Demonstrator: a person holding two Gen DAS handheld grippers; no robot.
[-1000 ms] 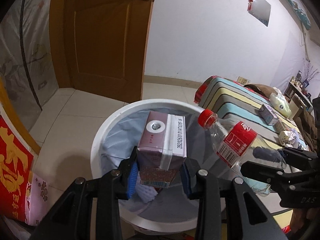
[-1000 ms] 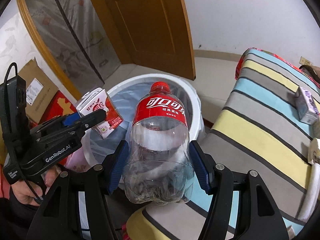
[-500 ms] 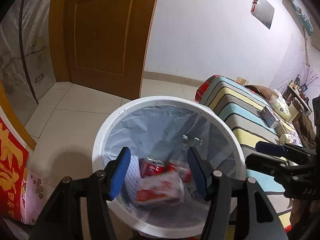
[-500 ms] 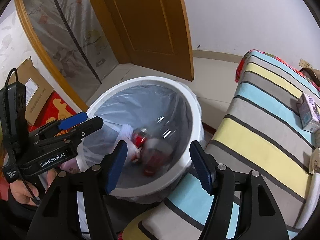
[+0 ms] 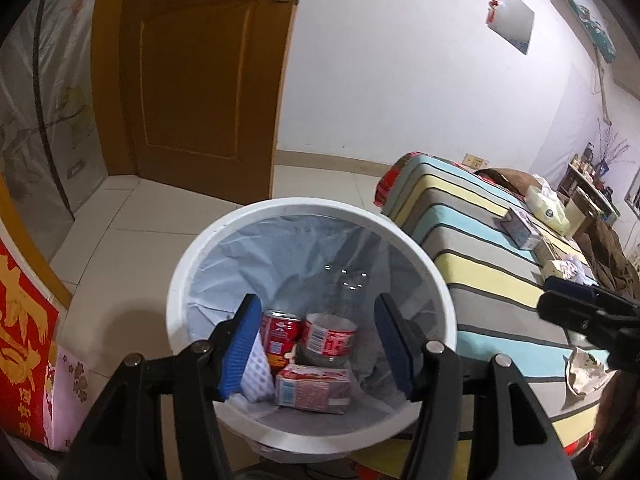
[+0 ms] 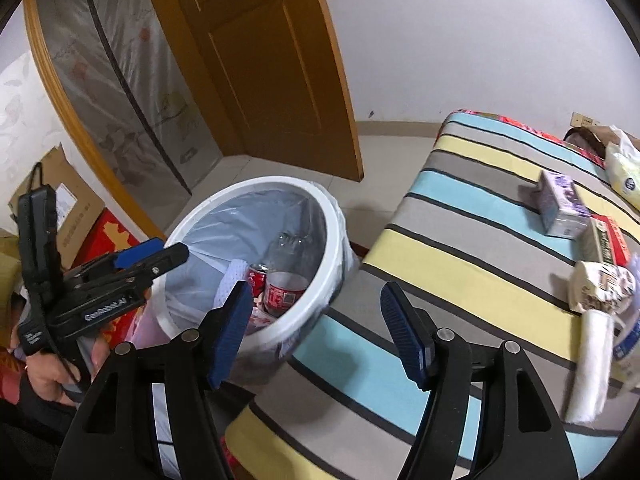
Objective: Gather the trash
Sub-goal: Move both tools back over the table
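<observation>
A white trash bin (image 5: 180, 280) with a pale liner stands beside the striped bed (image 5: 480, 280). Inside lie a maroon milk carton (image 5: 314, 389), a clear cola bottle (image 5: 330, 332), a red can (image 5: 280, 332) and a white mesh piece (image 5: 256, 376). My left gripper (image 5: 316, 346) is open and empty above the bin. My right gripper (image 6: 320, 332) is open and empty, over the gap between the bin (image 6: 332, 220) and the bed (image 6: 460, 248). The bottle (image 6: 286, 286) and the can (image 6: 256, 276) show in the right wrist view too.
On the bed lie a purple box (image 6: 562, 204), a red and green carton (image 6: 608, 244), a paper bundle (image 6: 600, 286), a white roll (image 6: 592, 364) and a tissue pack (image 6: 624, 172). A wooden door (image 5: 192, 72) stands behind the bin. Cardboard (image 6: 68, 208) leans at left.
Both grippers opened: the milk carton and the cola bottle dropped into the bin. The right gripper has since swung right, toward the bed.
</observation>
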